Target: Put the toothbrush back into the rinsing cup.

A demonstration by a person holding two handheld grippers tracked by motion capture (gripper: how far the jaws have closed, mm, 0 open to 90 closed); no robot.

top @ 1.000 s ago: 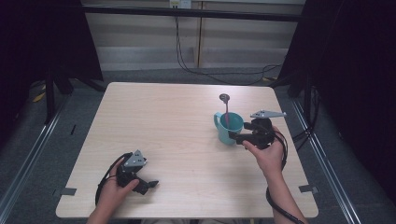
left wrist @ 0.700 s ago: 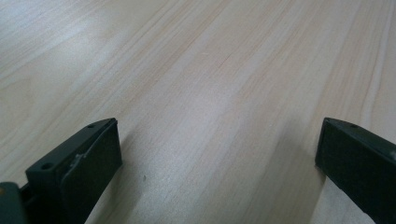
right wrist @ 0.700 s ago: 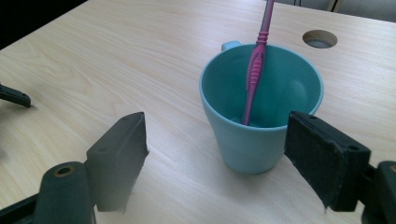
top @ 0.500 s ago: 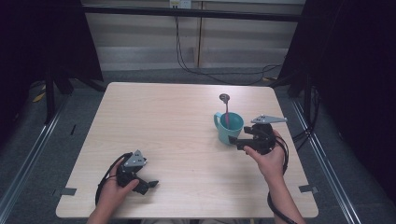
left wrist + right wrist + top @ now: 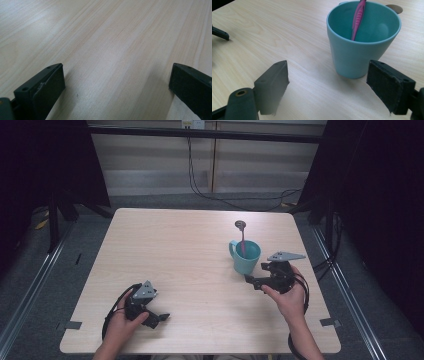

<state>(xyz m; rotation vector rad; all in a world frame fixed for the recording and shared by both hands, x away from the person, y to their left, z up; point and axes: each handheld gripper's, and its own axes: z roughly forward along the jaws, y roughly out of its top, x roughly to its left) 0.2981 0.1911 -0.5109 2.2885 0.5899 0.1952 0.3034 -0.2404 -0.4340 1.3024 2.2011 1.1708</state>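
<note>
The teal cup [image 5: 246, 256] stands upright on the counter [image 5: 190, 265], toward its right side. A pink spoon [image 5: 358, 17] leans inside it, and its round end sticks up over the rim. The right gripper [image 5: 256, 281] sits just beside the cup, on the side near the person. Its jaws have just been opening, and nothing is between them now. The cup is a little ahead of them and apart from them. The left gripper [image 5: 157, 317] rests low at the near left of the counter, open and empty.

The step looks like letting go and backing away. To do it well, keep the jaws wide and pull straight back. Do not bump the cup, or the spoon may tip out.
</note>
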